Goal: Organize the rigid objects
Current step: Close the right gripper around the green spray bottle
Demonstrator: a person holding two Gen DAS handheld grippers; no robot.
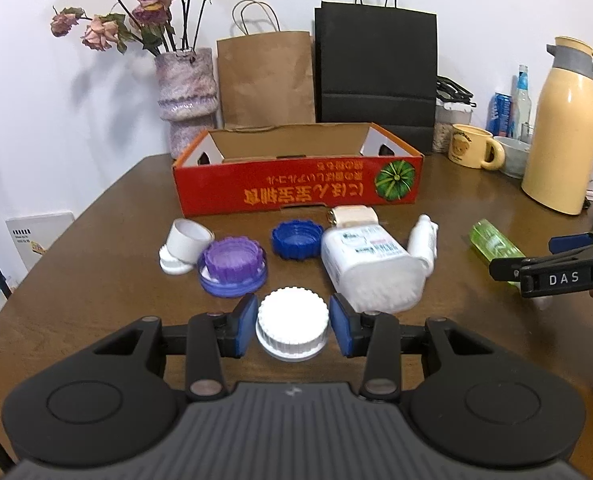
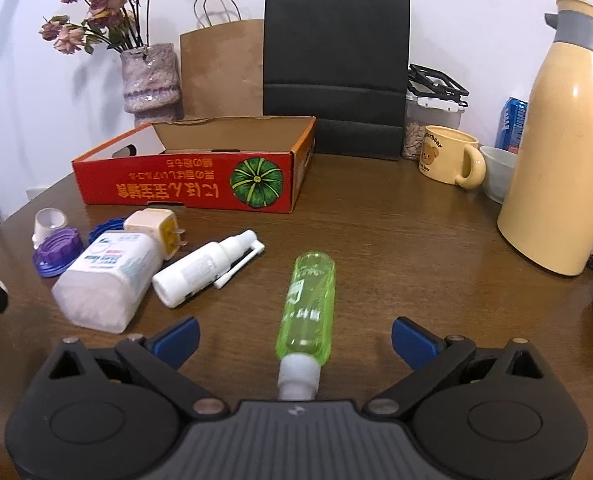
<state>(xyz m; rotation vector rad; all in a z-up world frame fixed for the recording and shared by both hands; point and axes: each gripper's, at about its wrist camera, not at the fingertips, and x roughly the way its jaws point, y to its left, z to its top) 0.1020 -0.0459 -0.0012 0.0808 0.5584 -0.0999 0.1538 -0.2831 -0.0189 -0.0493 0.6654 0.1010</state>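
My left gripper (image 1: 292, 326) is shut on a white ribbed cap (image 1: 292, 316), its blue pads against both sides, held just above the brown table (image 1: 108, 264). Behind it lie a purple cap (image 1: 232, 264), a blue cap (image 1: 296, 238), a small white cup-shaped cap (image 1: 182, 246), a white plastic jar (image 1: 368, 268), a white spray bottle (image 1: 424, 242) and a cream plug adapter (image 1: 352, 216). My right gripper (image 2: 294, 340) stands wide open. A green transparent bottle (image 2: 308, 304) lies on the table between its fingers, untouched by the pads. An open red cardboard box (image 2: 184, 188) sits further back.
Along the back wall stand a vase of dried flowers (image 1: 186, 96), a brown paper bag (image 1: 266, 76) and a black paper bag (image 1: 376, 68). At the right are a yellow bear mug (image 2: 448, 156), a tall cream thermos jug (image 2: 556, 152), a bowl, cans and a storage jar.
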